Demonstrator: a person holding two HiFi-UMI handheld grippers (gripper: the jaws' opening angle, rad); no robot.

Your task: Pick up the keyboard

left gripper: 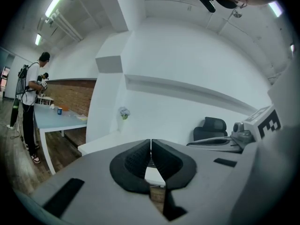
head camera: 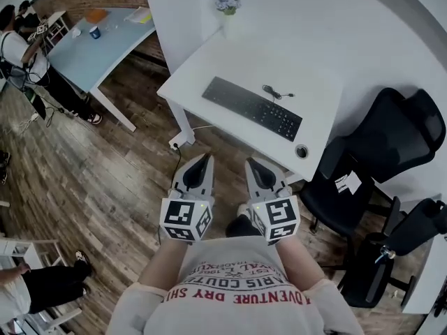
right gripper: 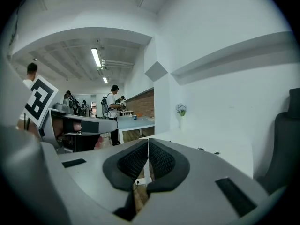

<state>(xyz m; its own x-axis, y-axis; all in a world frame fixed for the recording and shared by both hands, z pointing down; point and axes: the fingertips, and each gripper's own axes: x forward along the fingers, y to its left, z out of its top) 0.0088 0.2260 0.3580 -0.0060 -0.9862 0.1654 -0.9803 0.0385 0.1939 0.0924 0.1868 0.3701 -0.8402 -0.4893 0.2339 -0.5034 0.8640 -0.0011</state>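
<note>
A black keyboard (head camera: 252,107) lies slanted on the white desk (head camera: 202,68), its cable curled just behind it. Both grippers hang over the wooden floor in front of the desk, short of its near edge and well apart from the keyboard. My left gripper (head camera: 203,158) is shut and empty; in the left gripper view its tip (left gripper: 150,140) points at the desk edge. My right gripper (head camera: 253,162) is shut and empty too, and its tip (right gripper: 148,140) faces the desk in the right gripper view. The keyboard is hidden in both gripper views.
A small vase of flowers (head camera: 226,3) stands at the desk's far corner. A round cable hole (head camera: 301,151) sits near the desk's right front corner. Two black office chairs (head camera: 380,152) stand to the right. A light blue table (head camera: 98,47) with a cup and people beside it stands at far left.
</note>
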